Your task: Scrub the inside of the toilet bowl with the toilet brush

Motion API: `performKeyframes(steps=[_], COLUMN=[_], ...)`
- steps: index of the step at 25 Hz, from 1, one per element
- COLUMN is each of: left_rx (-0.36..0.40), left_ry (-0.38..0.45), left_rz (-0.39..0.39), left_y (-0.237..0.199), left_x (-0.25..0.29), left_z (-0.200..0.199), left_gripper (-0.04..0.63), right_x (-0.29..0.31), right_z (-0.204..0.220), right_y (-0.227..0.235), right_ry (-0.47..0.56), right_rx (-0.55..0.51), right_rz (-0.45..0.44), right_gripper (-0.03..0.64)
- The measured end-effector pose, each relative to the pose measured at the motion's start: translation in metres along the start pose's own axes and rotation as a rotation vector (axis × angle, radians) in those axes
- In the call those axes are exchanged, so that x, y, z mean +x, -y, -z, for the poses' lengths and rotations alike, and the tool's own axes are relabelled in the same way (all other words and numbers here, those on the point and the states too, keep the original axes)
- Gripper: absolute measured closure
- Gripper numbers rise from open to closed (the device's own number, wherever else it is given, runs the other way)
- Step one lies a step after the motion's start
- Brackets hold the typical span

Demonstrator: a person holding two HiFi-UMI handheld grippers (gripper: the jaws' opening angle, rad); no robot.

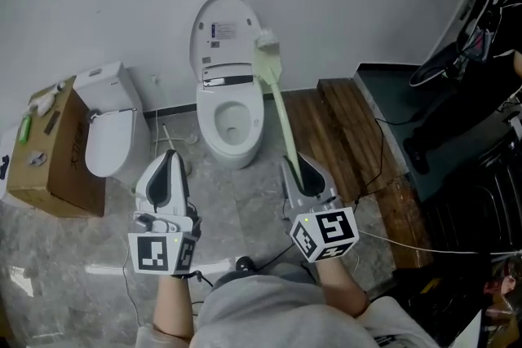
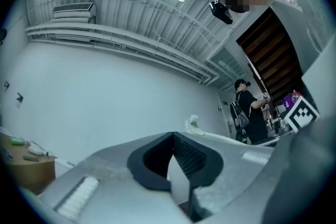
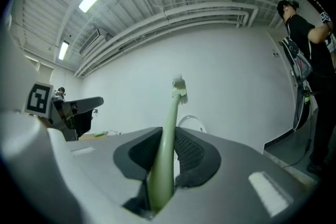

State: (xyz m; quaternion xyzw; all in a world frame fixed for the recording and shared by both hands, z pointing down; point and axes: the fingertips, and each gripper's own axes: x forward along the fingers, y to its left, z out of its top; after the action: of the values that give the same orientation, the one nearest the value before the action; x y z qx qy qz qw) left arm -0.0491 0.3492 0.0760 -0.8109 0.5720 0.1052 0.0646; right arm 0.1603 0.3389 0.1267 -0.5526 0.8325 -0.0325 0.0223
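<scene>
A white toilet stands against the wall with its lid raised; the bowl is open. My right gripper is shut on the pale green handle of the toilet brush. The brush head is up in the air beside the lid, outside the bowl. In the right gripper view the handle runs up from between the pads to the brush head, with the lid behind. My left gripper is shut and holds nothing, left of the toilet. Its view shows the brush at the right.
A second white toilet and a cardboard box with small items sit at the left. A wooden platform and cables lie at the right. A person in black stands further off.
</scene>
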Motion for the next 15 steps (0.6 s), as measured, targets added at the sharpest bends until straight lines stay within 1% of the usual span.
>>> performKeyframes(steps=[3, 9, 12, 15], left_rx=[0.012, 0.020, 0.023, 0.029], left_ry=[-0.011, -0.011, -0.017, -0.005], left_rz=[-0.007, -0.009, -0.012, -0.017], left_y=[-0.009, -0.021, -0.024, -0.034], left_x=[0.007, 0.021, 0.031, 0.044], left_z=[0.006, 0.017, 0.020, 0.024], left_gripper=[0.591, 0.591, 0.591, 0.591], right_x=[0.009, 0.025, 0.038, 0.057], right_z=[0.005, 0.010, 0.012, 0.014], right_y=[0.001, 0.001, 0.004, 0.005], right_ry=[-0.017, -0.041, -0.048, -0.049], right_rx=[0.019, -0.001, -0.001, 0.006], right_rz=[0.010, 0.015, 0.010, -0.002], right_gripper=[0.540, 0.538, 0.538, 0.538])
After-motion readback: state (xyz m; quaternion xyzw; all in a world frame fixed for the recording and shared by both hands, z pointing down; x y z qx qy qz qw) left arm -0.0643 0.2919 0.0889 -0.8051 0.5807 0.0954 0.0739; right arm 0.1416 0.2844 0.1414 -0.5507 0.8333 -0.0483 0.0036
